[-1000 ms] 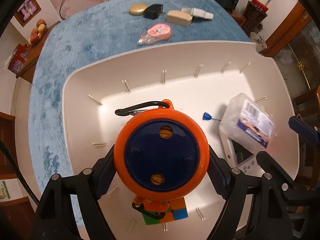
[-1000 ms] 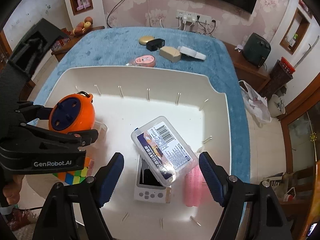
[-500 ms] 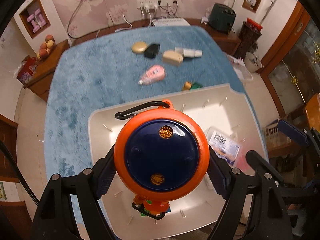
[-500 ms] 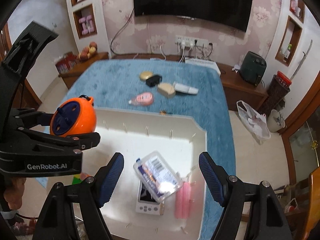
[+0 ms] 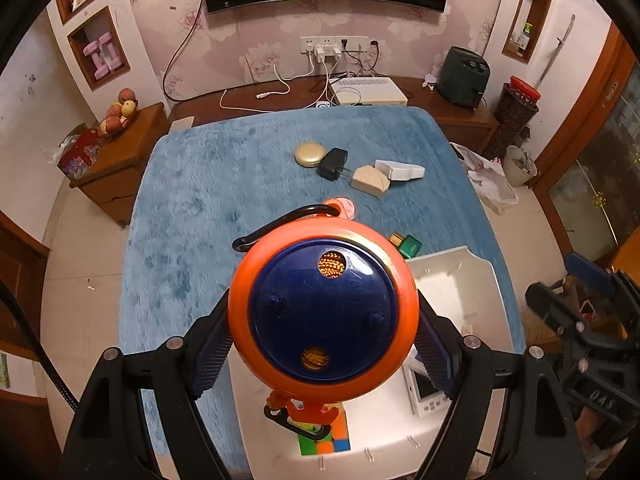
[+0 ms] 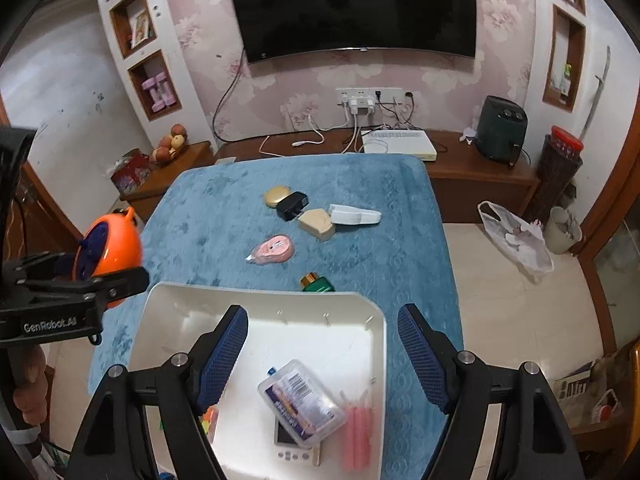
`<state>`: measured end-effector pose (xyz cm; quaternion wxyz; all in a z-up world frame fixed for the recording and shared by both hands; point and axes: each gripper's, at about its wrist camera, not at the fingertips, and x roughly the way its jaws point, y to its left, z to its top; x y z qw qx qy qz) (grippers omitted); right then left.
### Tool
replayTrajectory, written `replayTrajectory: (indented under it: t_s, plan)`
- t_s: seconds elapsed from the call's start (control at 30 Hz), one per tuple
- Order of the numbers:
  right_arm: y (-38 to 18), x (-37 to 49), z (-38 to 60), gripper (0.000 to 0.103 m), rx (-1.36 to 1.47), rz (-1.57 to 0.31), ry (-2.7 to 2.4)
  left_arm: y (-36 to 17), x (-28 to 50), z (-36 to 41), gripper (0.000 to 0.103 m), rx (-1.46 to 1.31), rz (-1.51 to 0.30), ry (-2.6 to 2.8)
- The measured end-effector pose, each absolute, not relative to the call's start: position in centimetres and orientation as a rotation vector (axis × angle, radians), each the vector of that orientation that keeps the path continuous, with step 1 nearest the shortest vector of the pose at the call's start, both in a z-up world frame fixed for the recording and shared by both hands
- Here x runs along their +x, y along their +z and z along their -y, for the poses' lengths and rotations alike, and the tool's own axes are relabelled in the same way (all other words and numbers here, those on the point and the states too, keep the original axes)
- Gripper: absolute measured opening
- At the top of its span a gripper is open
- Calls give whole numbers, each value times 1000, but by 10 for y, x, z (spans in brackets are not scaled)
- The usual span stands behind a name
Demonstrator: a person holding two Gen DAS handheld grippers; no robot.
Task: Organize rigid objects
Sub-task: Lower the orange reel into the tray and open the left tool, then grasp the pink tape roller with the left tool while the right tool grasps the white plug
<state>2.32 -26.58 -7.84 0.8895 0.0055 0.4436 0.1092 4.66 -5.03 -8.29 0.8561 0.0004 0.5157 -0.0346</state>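
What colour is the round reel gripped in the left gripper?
Orange rim with a dark blue face: the reel in the left gripper shows best in the left wrist view.

Table covered by blue plush cloth (image 6: 224, 216). White tray (image 6: 264, 300) at 6 o'clock. Toward 12: green bottle (image 6: 318, 283), pink tape dispenser (image 6: 273, 249), beige case (image 6: 317, 223), white device (image 6: 354, 215), black adapter (image 6: 292, 205), gold disc (image 6: 277, 195), possibly a compact.

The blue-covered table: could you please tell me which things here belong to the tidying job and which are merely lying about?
Job: white plastic bin; orange-and-blue round reel in left tongs; pink tape dispenser; black plug adapter.
Lying about: fruit bowl; wall television.
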Motion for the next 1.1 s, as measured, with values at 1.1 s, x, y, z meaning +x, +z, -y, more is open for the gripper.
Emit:
replayTrajectory:
  t_s: [1.1]
  plan:
    - [-127,18,256,78,-4,-1044,222,-175,44,64,85,104,-1207,-137]
